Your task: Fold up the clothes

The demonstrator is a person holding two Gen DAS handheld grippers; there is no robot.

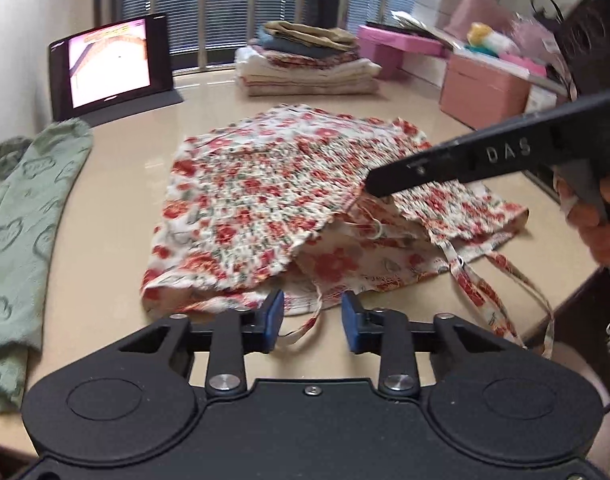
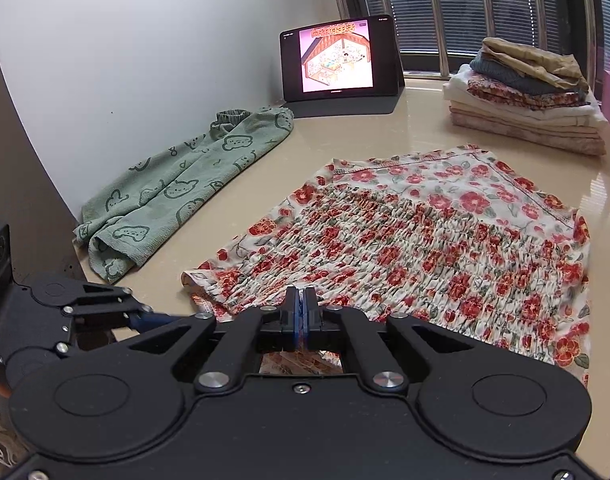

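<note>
A red-flowered white garment with a smocked band lies half folded on the beige table. My right gripper comes in from the right and is shut on the smocked edge, holding it lifted. In the right wrist view its jaws are shut on the near edge of the floral garment. My left gripper sits at the garment's near hem with its blue pads apart. A thin floral strap passes through the gap, untouched by the pads. One blue finger of the left gripper shows at the lower left.
A green bear-print cloth lies along the left wall. A lit tablet and a stack of folded clothes stand at the back. Pink boxes crowd the right. A hand holds the right gripper.
</note>
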